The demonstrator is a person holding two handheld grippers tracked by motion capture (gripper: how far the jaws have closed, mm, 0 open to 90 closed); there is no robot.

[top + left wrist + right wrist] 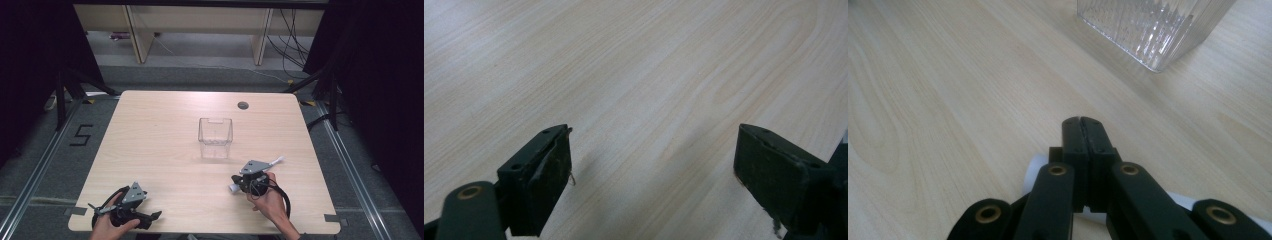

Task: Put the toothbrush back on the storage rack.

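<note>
A clear ribbed plastic container [215,138] stands empty near the middle of the wooden table [165,130]; its lower corner shows in the right gripper view [1148,30]. My right gripper [240,181] [1081,122] lies low on the table to the front right of it, jaws shut flat against each other. A white tube [276,160] [1034,170] lies crosswise under that gripper, its ends sticking out on both sides. My left gripper [150,217] [654,135] rests at the front left with jaws wide open over bare wood.
A round cable hole [243,105] sits near the table's far edge. The floor beyond holds wooden desk legs [137,35] and loose cables [292,45]. A dark stand [62,95] is off the table's left side.
</note>
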